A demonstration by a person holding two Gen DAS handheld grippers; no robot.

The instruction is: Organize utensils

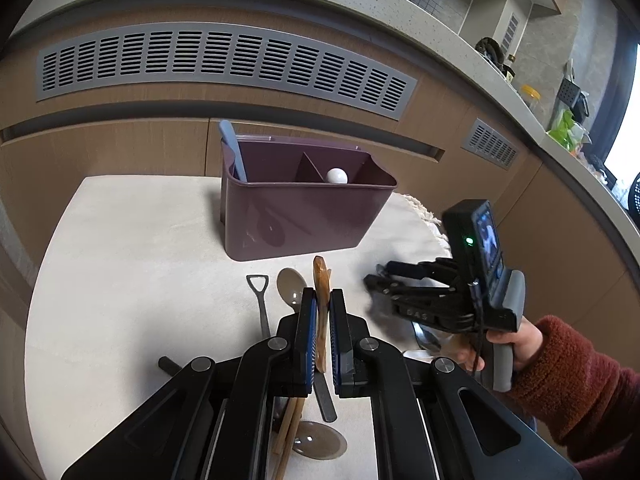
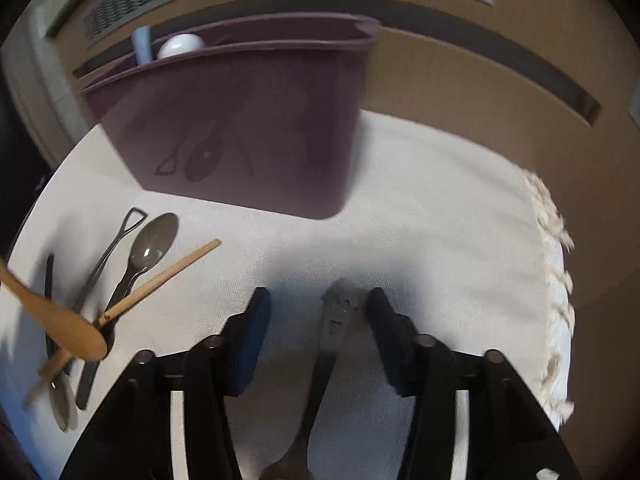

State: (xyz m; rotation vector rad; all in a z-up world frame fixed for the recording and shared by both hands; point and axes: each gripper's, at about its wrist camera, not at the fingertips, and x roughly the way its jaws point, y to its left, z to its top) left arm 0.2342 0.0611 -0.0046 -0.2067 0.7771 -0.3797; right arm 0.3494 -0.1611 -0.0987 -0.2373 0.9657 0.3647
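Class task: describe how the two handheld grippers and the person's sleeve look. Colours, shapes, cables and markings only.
The left gripper is black, with angular linkage arms, silver pivot pins and blue ribbed pads. The right gripper is also black, with pale lettering on its body, a grey handle, a thin black cable and a small camera block showing a green light and lit screen. The sleeve is fuzzy, dark red.

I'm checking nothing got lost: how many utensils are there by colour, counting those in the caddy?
Wooden: 2, wooden spoon, wooden stick
Brown: 2, brown spoon, second brown spoon
Black: 2, loop-handled tool, straight handle
Grey: 1, grey utensil
Blue: 1, blue utensil
White: 1, white utensil
Total: 9
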